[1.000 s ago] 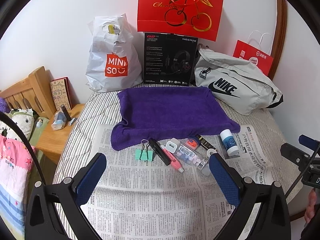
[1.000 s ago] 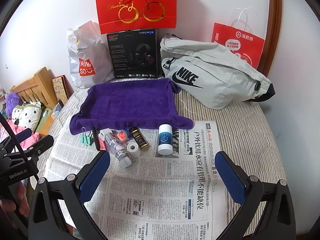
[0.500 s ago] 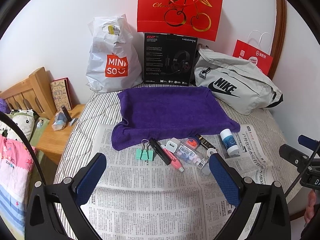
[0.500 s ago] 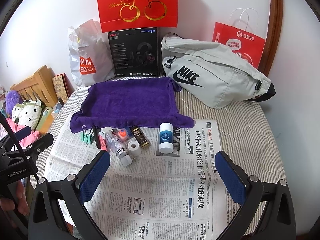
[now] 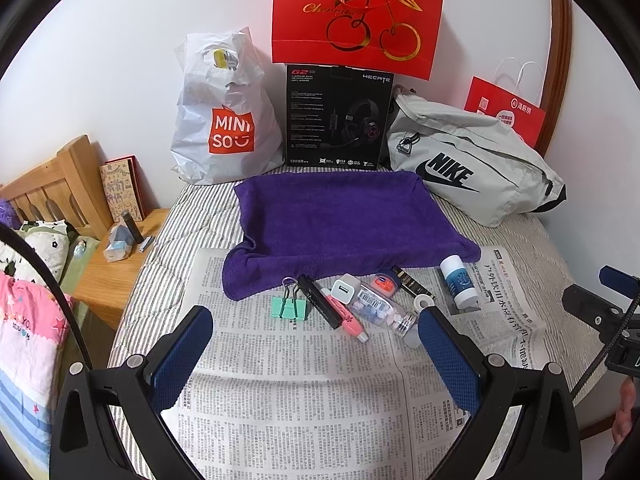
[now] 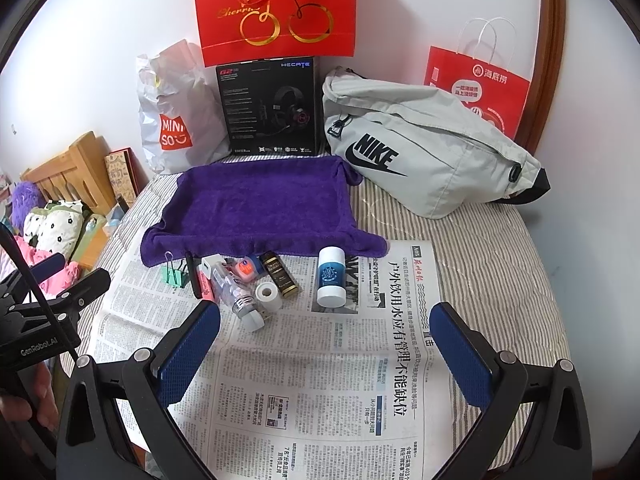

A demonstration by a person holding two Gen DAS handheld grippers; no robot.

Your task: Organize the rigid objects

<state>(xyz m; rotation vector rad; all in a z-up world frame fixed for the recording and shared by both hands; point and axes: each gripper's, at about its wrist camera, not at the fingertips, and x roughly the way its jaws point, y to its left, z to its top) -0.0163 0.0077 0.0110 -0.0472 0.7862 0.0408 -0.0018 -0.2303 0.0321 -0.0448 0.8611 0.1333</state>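
A row of small items lies on newspaper (image 5: 304,392) just in front of a purple towel (image 5: 340,216): a green binder clip (image 5: 289,307), a black bar (image 5: 318,306), a pink highlighter (image 5: 344,315), a white charger (image 5: 345,289), a clear pill bottle (image 5: 380,312), an orange tin (image 5: 383,282), a dark tube (image 5: 412,285), a tape roll (image 6: 267,292) and a white-and-blue bottle (image 6: 331,276). My left gripper (image 5: 314,360) hovers open short of the row. My right gripper (image 6: 326,356) is open too, near the bottle, holding nothing.
Against the wall stand a white Miniso bag (image 5: 224,120), a black headset box (image 5: 338,120), a red cherry bag (image 5: 356,16), a grey Nike bag (image 5: 472,168) and a small red bag (image 6: 480,88). A wooden nightstand (image 5: 108,272) sits left of the bed.
Both views have drifted slightly forward toward the items; the objects themselves have not moved and both grippers stay open.
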